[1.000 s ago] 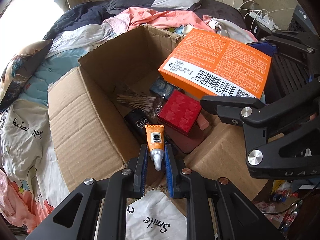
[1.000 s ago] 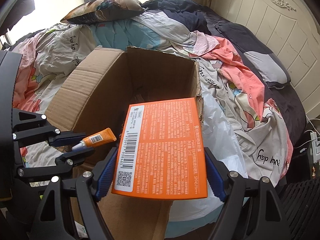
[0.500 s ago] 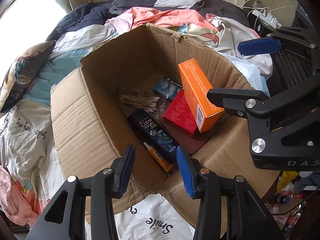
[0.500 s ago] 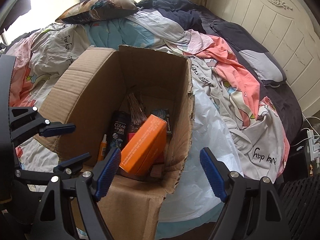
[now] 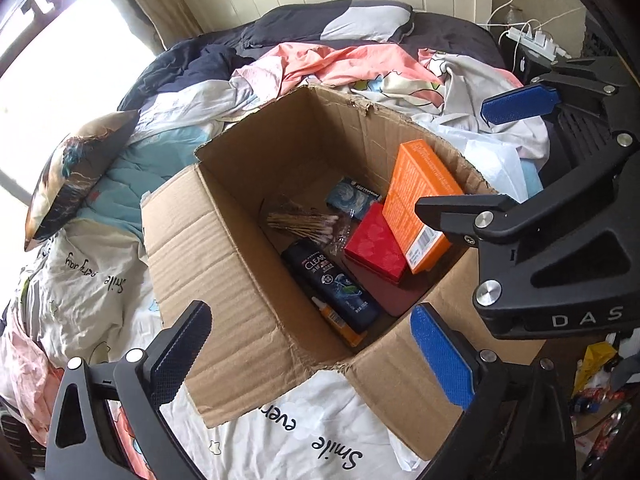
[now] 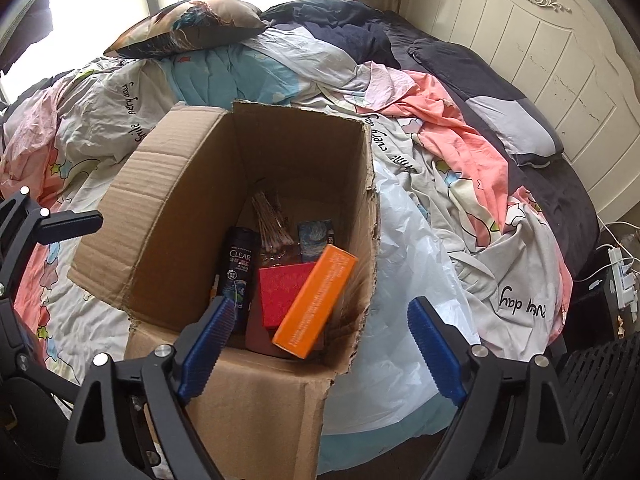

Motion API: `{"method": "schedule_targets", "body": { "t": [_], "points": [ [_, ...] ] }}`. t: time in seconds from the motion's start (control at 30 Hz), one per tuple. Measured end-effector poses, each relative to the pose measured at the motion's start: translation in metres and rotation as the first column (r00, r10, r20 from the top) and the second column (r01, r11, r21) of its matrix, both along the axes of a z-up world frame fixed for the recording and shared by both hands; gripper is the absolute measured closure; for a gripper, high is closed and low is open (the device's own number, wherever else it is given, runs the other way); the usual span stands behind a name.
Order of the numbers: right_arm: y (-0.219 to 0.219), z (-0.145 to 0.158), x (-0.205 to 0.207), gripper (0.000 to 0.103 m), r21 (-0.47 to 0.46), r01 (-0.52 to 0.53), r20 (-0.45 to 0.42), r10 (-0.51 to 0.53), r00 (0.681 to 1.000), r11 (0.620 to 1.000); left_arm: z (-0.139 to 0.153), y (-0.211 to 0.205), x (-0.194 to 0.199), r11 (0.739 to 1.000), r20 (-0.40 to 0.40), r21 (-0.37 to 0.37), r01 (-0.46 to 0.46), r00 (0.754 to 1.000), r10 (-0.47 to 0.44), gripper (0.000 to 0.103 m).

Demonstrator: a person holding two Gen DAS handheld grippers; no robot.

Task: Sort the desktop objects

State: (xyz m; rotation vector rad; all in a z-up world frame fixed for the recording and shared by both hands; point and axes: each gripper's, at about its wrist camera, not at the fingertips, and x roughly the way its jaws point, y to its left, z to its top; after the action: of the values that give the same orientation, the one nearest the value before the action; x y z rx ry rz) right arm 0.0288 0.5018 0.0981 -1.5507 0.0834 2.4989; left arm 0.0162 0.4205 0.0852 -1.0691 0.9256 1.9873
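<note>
Hanging over the open cardboard box [image 5: 224, 280] at the centre of both views, the left tool [image 5: 310, 350] and the right tool [image 6: 320, 336] both stand spread wide with nothing between their blue ribbed pads; their jaws have just been opening, the left far more than the right. By my reading the drop-off step is finished and the next move calls for lifting clear of the box walls and turning to whatever loose thing is left to sort, which neither view shows. Nearest, at the lower edge of the box floor, lies the small orange tube [image 5: 338, 326], soft-sided with a white nozzle, pressed along the corrugated wall. Beside it rests the dark shampoo bottle [image 5: 332, 286], glossy, smooth plastic, rounded at the shoulders. To the right sits the red box [image 5: 374, 244], flat and faintly patterned, and the orange carton [image 5: 420, 204] leans on it, tilted on edge against the right wall, stiff printed card with a barcode. Farther in, a clear bag of cotton swabs [image 5: 304, 222] looks crinkly and light, with a small blue printed pack [image 5: 354, 196] behind it. Beyond, rumpled bedding covers the bed [image 6: 480, 200].
</note>
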Motion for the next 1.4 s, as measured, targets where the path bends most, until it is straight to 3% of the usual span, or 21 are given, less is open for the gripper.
{"method": "schedule_targets", "body": {
  "t": [0.13, 0.23, 0.47, 0.83, 1.13, 1.4],
  "points": [
    [-0.009, 0.007, 0.002, 0.011, 0.008, -0.011, 0.003, 0.011, 1.000, 1.000, 0.005, -0.007, 0.002, 1.000, -0.003, 0.002, -0.010, 1.000, 0.010, 0.001],
    [-0.013, 0.011, 0.003, 0.001, 0.010, -0.013, 0.000, 0.013, 1.000, 1.000, 0.008, -0.012, 0.002, 1.000, -0.005, 0.006, -0.015, 1.000, 0.015, 0.000],
    [-0.021, 0.014, 0.002, 0.001, 0.021, -0.026, 0.012, 0.026, 1.000, 0.999, 0.011, -0.022, 0.002, 0.999, -0.008, 0.022, -0.027, 1.000, 0.027, 0.000],
    [-0.022, 0.014, 0.005, 0.001, -0.016, 0.020, 0.048, -0.019, 0.999, 1.000, 0.021, -0.047, 0.000, 0.989, -0.001, 0.074, -0.127, 0.992, 0.128, 0.000],
    [-0.046, 0.031, 0.017, 0.000, 0.010, 0.005, 0.056, -0.005, 0.998, 1.000, 0.039, -0.097, 0.003, 0.967, 0.000, 0.098, -0.236, 0.971, 0.237, 0.000],
    [-0.086, 0.039, 0.025, 0.000, -0.035, -0.034, 0.052, 0.036, 0.998, 0.999, 0.050, -0.168, 0.008, 0.933, 0.046, 0.106, -0.345, 0.939, 0.342, 0.000]
  ]
}}
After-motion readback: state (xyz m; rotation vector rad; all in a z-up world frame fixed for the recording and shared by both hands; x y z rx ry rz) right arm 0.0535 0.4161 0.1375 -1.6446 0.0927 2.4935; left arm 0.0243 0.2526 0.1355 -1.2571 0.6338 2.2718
